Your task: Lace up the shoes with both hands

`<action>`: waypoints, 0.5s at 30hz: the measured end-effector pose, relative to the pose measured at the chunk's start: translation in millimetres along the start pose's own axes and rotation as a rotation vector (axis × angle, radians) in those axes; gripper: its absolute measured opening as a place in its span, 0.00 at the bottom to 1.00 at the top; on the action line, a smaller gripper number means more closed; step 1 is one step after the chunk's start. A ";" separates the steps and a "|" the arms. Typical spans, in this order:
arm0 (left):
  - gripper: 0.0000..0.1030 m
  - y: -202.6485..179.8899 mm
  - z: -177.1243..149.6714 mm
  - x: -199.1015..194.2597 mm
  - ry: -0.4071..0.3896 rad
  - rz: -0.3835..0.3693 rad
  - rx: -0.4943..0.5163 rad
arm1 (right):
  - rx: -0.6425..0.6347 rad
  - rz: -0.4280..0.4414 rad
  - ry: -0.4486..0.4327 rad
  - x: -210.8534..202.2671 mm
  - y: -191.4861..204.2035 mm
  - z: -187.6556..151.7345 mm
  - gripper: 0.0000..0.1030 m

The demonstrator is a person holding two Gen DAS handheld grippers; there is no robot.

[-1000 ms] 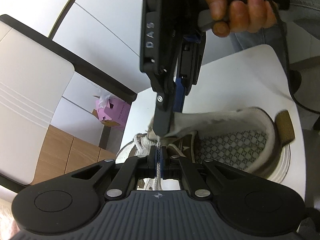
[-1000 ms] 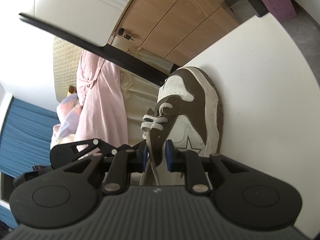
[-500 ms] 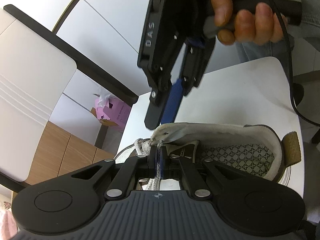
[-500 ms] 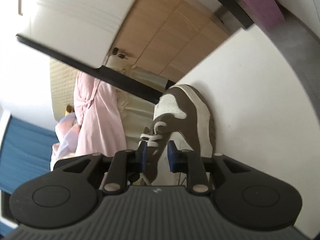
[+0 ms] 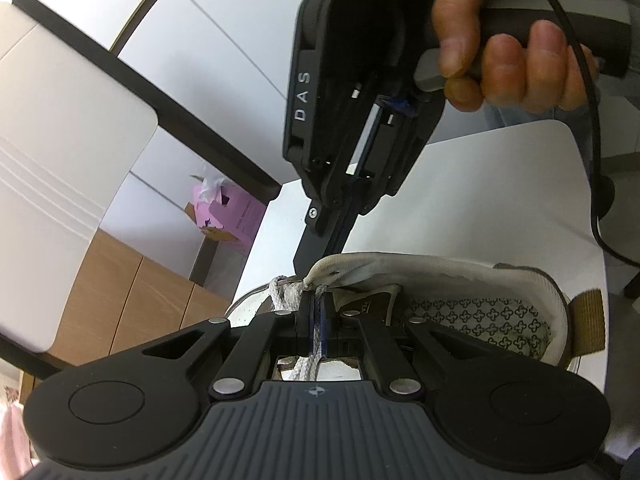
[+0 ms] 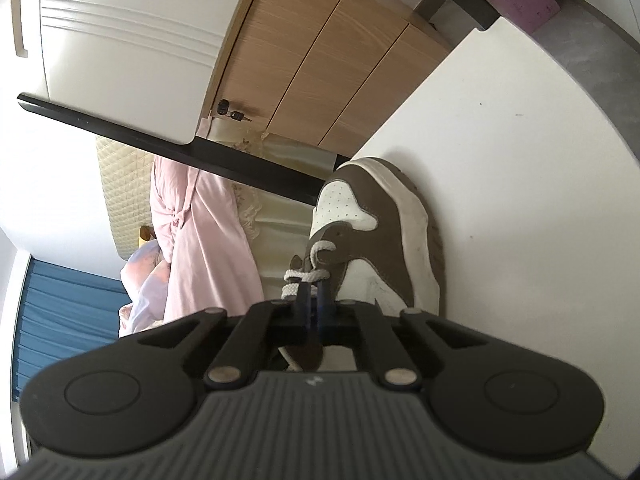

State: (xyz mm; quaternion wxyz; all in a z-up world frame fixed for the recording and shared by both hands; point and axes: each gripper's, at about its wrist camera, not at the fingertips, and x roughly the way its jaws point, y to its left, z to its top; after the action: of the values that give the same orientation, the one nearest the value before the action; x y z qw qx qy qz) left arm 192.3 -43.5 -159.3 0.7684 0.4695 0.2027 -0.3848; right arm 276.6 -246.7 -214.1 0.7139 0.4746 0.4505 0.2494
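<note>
A brown and white sneaker (image 6: 400,232) lies on the white table (image 6: 520,160). In the left wrist view I look into its opening, past the cream collar (image 5: 440,266). My left gripper (image 5: 316,320) is shut on a strand of the white lace (image 5: 316,344), which runs up to the collar's edge. My right gripper (image 5: 316,252), held by a hand (image 5: 500,60), comes down from above just behind that edge. In the right wrist view the right gripper (image 6: 314,300) has its jaws together at the lace crossing (image 6: 304,278) and brown eyelet flap. What its pads pinch is hidden.
A pink tissue box (image 5: 236,216) stands on the floor beyond the table's far end. Wooden cabinet doors (image 6: 320,60) and hanging pink clothing (image 6: 200,240) lie behind the shoe's toe. A black cable (image 5: 592,160) trails from the right gripper's handle.
The right gripper's jaws, open astride the shoe's brown flap before, have closed. In the left wrist view it has drawn back from over the tongue to behind the collar. The left gripper still holds the lace.
</note>
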 end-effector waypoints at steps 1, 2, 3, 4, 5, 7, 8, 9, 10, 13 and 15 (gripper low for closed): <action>0.07 1.0 0.4 -0.5 0.003 0.004 -0.013 | 0.001 -0.001 -0.002 -0.4 0.0 -0.7 0.03; 0.16 2.4 0.6 -1.8 0.005 0.020 -0.030 | 0.002 -0.002 -0.005 -0.8 0.0 -1.4 0.03; 0.27 3.9 0.3 -3.3 0.008 0.039 -0.045 | 0.001 -0.005 -0.009 -1.2 0.7 -2.3 0.03; 0.32 5.7 -0.6 -5.5 0.008 0.059 -0.060 | 0.000 -0.008 -0.013 -1.7 1.3 -3.2 0.03; 0.40 8.5 -2.1 -8.9 0.007 0.076 -0.082 | -0.001 -0.011 -0.018 -2.4 2.1 -4.2 0.03; 0.44 11.7 -7.7 -20.4 0.004 0.095 -0.143 | -0.002 -0.018 -0.028 -3.9 3.5 -6.3 0.03; 0.44 15.4 -10.0 -25.2 0.003 0.100 -0.181 | -0.006 -0.024 -0.033 -4.5 4.7 -7.6 0.03; 0.44 19.6 -11.5 -30.4 -0.002 0.104 -0.224 | -0.010 -0.028 -0.037 -4.5 5.7 -8.8 0.03; 0.44 23.7 -12.9 -35.7 -0.007 0.108 -0.269 | -0.014 -0.033 -0.041 -4.5 6.8 -10.0 0.03; 0.44 32.7 -14.8 -52.7 -0.039 0.112 -0.430 | -0.023 -0.044 -0.049 -3.9 9.1 -13.1 0.03; 0.44 36.6 -16.4 -62.1 -0.053 0.093 -0.548 | -0.032 -0.053 -0.053 -3.0 11.3 -14.7 0.03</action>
State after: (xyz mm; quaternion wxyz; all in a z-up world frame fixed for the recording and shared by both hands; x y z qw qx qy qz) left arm 183.0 5.5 -104.6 0.8887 0.2425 0.2573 -0.2919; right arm 263.0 -237.6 -204.8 0.7393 0.4575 0.4398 0.2251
